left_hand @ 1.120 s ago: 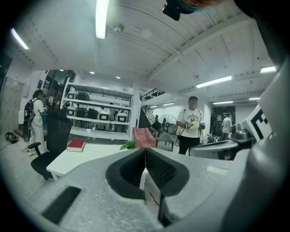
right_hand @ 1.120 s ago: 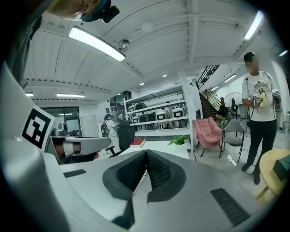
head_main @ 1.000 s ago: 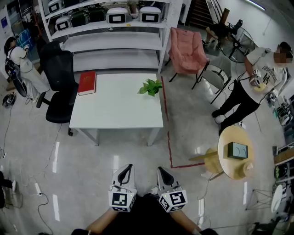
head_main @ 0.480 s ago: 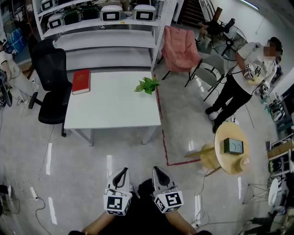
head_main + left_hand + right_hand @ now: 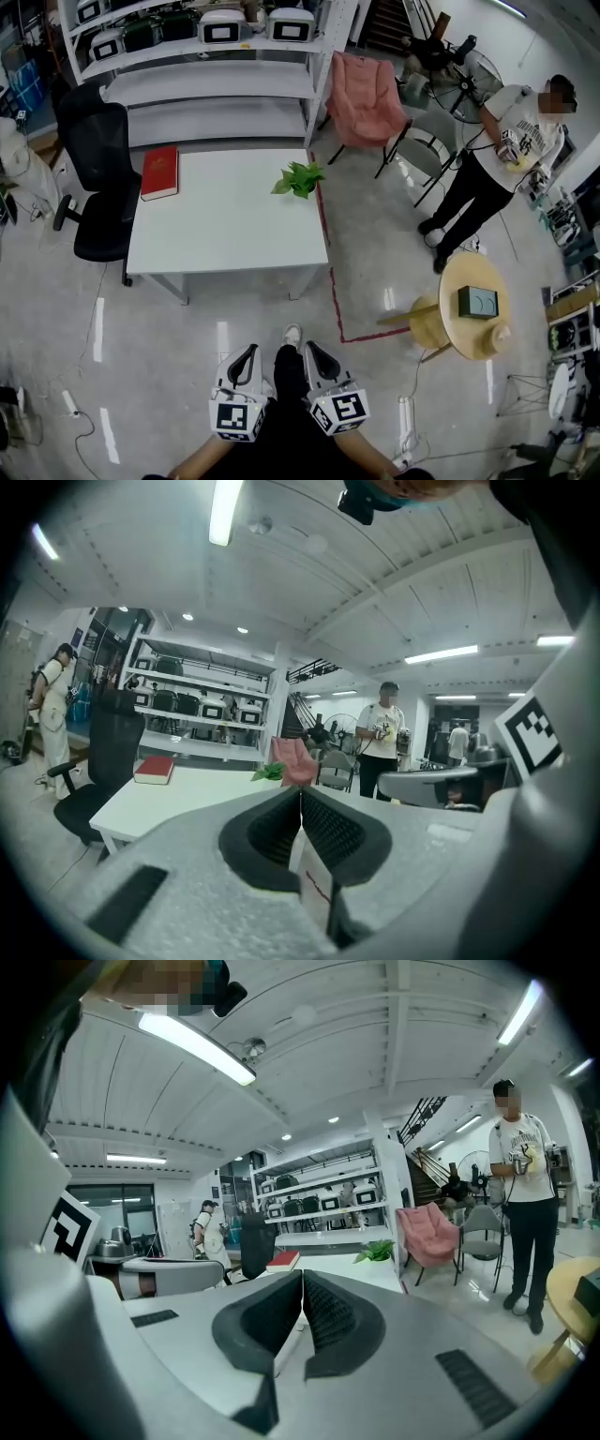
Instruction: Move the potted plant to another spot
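Approach step, no grasp yet. I hold both claws low in front of me, well short of the tabletop (image 5: 225,230). Left claw (image 5: 247,354) is pressed together with nothing in it; right claw (image 5: 313,353) is the same. The potted plant (image 5: 300,178) sits at the far right edge of the tabletop, well apart from the red book (image 5: 159,172) at the far left. The pot is hidden under leaves. Next, I judge: walk in, spread the right claw, reach below the foliage and pinch the pot.
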Available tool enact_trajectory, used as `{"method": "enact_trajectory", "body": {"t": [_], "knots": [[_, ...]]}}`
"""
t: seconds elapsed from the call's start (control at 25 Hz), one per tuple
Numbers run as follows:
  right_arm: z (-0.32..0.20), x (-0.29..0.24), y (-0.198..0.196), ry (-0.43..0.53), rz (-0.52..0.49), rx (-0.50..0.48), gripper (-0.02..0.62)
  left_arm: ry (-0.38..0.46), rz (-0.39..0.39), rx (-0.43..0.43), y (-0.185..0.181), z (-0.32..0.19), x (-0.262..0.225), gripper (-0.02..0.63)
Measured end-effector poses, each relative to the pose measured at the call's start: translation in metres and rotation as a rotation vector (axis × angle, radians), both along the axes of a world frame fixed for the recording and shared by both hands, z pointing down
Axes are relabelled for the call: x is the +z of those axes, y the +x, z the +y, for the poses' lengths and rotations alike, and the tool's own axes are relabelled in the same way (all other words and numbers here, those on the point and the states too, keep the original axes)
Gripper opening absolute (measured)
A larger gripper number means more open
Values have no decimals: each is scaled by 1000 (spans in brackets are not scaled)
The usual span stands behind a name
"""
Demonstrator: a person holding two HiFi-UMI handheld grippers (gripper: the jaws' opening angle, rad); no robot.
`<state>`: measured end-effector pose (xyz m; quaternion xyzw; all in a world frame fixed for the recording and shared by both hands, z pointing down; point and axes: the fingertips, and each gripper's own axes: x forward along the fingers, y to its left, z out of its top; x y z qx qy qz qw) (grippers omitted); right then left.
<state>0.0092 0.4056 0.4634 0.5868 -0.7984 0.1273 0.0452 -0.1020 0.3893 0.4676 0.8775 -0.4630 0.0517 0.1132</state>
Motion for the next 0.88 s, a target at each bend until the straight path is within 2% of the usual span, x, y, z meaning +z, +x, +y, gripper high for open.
{"method": "enact_trajectory", "body": {"t": [0.32, 0.88], "knots": [[-67, 4, 12, -1, -3, -33, 12, 9, -19, -16, 17, -67, 2, 18], [-224, 13, 72, -18, -17, -123, 12, 13, -75, -75, 85, -218, -6, 18]]}}
